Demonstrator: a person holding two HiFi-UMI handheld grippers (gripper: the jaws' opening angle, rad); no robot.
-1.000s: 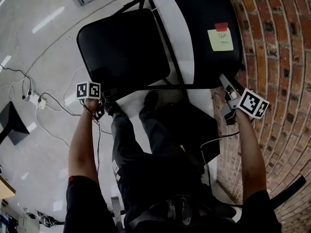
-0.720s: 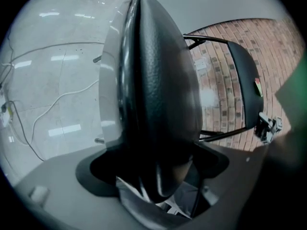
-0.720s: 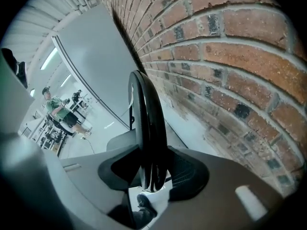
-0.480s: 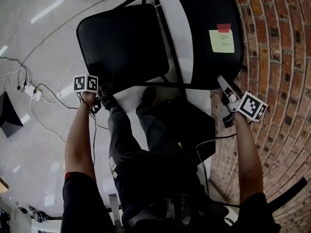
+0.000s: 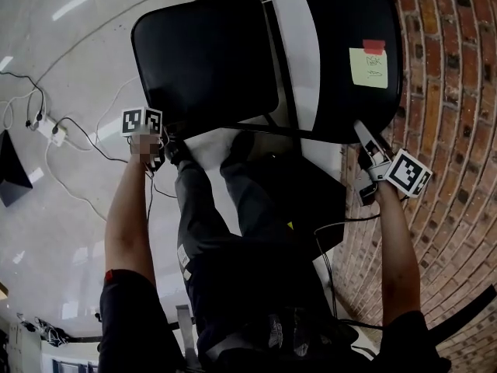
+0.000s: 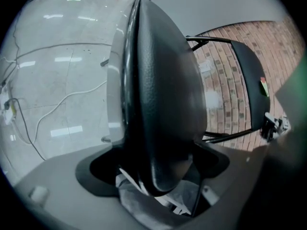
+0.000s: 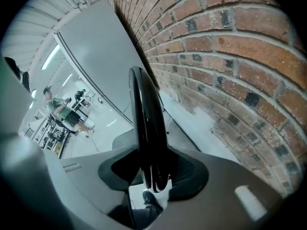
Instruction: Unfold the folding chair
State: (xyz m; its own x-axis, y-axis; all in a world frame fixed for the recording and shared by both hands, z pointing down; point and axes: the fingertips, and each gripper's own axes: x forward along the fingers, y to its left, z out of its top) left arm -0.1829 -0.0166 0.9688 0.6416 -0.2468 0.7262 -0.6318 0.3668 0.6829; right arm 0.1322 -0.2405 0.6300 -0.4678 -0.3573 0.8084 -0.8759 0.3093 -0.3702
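Your left gripper (image 5: 165,152) fingers are clamped on the near edge of the folding chair (image 5: 291,92) seat (image 5: 206,61). Right gripper (image 5: 362,134) fingers are clamped on the backrest (image 5: 342,22). The chair is just left of the brick wall (image 5: 454,92).

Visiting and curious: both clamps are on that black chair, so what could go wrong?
The left gripper pinches the seat only at its rounded edge; it might slip. The backrest in the right gripper is near the brick wall and could scrape. The shoes close by the frame could get struck.
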